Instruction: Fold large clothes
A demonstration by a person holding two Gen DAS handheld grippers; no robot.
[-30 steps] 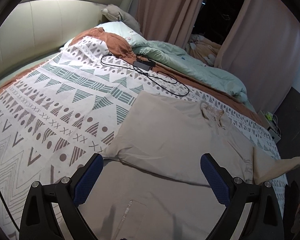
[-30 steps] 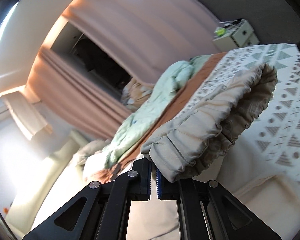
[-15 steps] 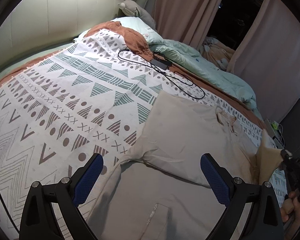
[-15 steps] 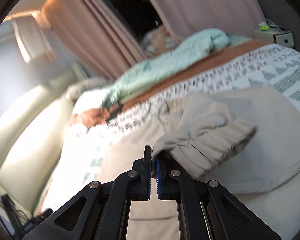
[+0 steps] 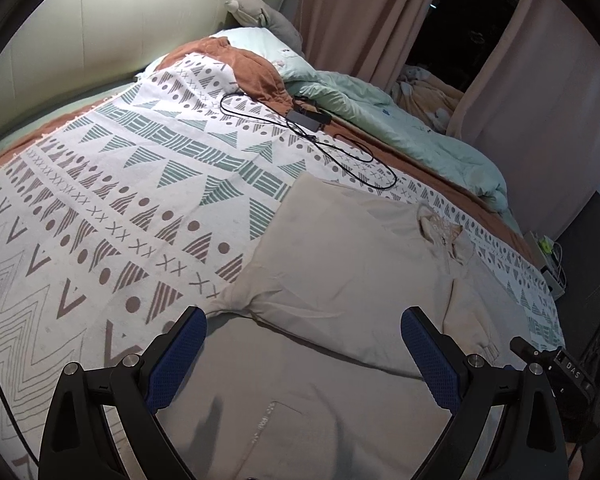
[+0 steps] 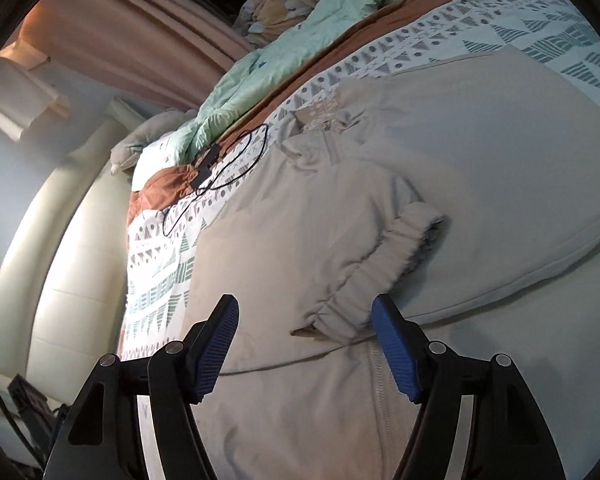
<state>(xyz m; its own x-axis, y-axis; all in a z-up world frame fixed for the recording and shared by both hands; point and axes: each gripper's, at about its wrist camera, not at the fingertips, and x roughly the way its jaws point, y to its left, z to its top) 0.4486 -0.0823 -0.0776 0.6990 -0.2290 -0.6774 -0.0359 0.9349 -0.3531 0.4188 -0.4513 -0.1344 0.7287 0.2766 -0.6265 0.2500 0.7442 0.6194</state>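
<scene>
My right gripper (image 6: 304, 344) hangs just above a large beige long-sleeved jacket (image 6: 440, 152) spread flat on the bed. Its blue-padded jaws are opening, well apart now, and nothing is pressed between the pads. The jacket's gathered elastic cuff (image 6: 364, 288) lies on the cloth just ahead of the gap, nearer my right-hand pad than the other; its end reaches down between the two tips without either pad touching it. The sleeve (image 6: 364, 200) behind that cuff runs folded back across the jacket's body toward the collar (image 6: 320, 120), resting on top of the front panel.

My left gripper (image 5: 304, 356) hovers over the lower part of the same jacket (image 5: 340, 264), with its jaws spread wide and nothing in them. Between and beyond its tips I see the jacket's other sleeve already folded in over the chest, its folded edge crossing the gap just ahead of the pads. In this left wrist view the black body of my right gripper (image 5: 556, 364) shows at the far right edge, beside the jacket's cuff end.

The jacket lies on a white bedspread patterned with grey and teal triangles (image 5: 140, 184). Farther up the bed a black cable with a small black adapter (image 5: 308, 118) lies coiled, well apart from the jacket, and a crumpled mint-green duvet (image 5: 412, 128) runs along the bed's far side.
</scene>
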